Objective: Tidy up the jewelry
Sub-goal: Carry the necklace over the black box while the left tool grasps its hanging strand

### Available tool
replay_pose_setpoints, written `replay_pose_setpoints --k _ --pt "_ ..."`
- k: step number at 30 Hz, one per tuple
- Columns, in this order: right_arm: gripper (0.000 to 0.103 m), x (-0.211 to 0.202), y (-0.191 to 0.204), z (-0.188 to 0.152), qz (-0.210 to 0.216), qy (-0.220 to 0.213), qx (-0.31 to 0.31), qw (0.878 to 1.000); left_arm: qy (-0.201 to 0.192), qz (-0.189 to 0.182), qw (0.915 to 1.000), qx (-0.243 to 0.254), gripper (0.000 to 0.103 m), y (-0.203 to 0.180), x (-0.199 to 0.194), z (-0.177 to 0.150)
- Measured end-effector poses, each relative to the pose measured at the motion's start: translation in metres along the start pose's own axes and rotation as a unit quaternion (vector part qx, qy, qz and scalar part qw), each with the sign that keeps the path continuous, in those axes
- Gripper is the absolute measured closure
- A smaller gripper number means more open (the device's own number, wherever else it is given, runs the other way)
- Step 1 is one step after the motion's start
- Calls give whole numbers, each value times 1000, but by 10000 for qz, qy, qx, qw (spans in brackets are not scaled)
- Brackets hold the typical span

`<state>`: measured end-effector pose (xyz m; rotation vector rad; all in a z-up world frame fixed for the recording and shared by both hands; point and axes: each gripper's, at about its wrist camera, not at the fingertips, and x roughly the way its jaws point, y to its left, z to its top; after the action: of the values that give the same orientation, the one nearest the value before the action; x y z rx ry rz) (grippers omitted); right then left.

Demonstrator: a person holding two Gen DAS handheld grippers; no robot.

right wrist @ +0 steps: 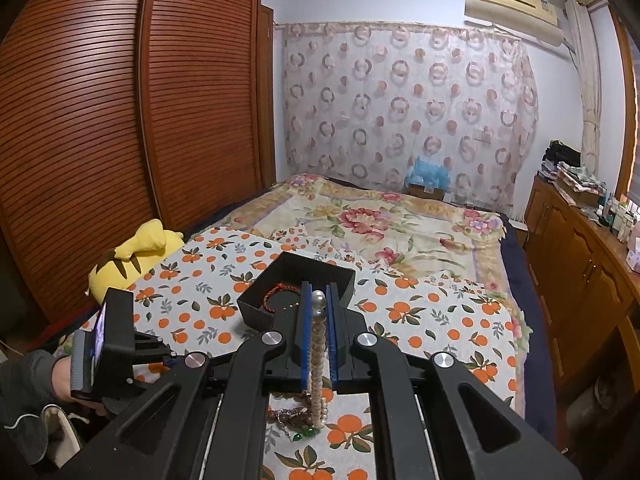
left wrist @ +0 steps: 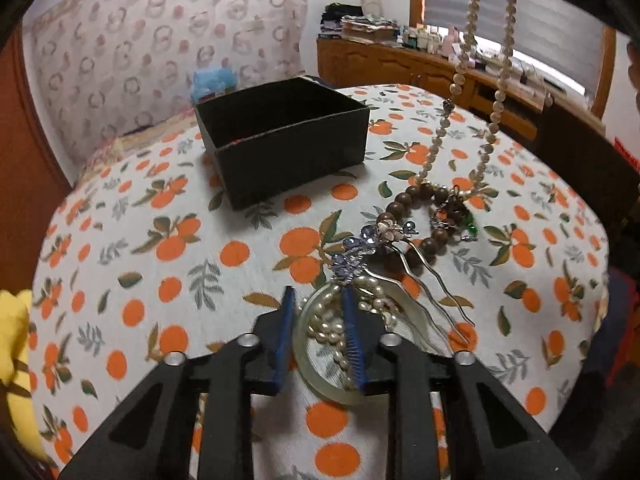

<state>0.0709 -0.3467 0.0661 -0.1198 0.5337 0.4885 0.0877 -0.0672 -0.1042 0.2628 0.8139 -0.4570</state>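
My right gripper [right wrist: 319, 292] is shut on a long pearl necklace [right wrist: 318, 356] and holds it up; the strand hangs down to the cloth, and in the left wrist view the pearl necklace [left wrist: 468, 40] dangles at the right. My left gripper [left wrist: 318, 292] is open, its fingers astride the rim of a pale jade bangle [left wrist: 306, 360] with a pearl strand [left wrist: 332, 340] lying in it. A blue-flower hairpin [left wrist: 376, 248] and a brown wooden bead bracelet [left wrist: 420, 208] lie just beyond. An open black box [left wrist: 280, 136] stands farther back; in the right wrist view the box [right wrist: 296, 280] holds a red cord bracelet [right wrist: 280, 294].
The orange-print cloth [left wrist: 160, 240] covers a bed. A yellow plush toy [right wrist: 132, 256] lies at its left edge. A wooden dresser [right wrist: 580, 260] with clutter stands at the right, a slatted wardrobe [right wrist: 120, 120] at the left. A green-bead trinket [left wrist: 470, 226] lies by the wooden beads.
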Motion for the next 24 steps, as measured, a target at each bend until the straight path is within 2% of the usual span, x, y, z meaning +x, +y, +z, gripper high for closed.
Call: replay_pose_setpoints --k 3,9,21,24 --pt "95 1 -4 -2 -12 28 22 10000 -44 -45 10000 43 95 0 0 1" --pt "95 6 -7 -6 -33 117 55 9999 -274 -170 9993 -175 98 5 -11 3" --pt "95 12 -7 -8 -17 169 71 9998 -478 -196 9979 -385 99 20 -33 9" --pt "95 14 -6 -8 -14 160 39 9999 -673 -297 9961 -479 99 24 -48 15"
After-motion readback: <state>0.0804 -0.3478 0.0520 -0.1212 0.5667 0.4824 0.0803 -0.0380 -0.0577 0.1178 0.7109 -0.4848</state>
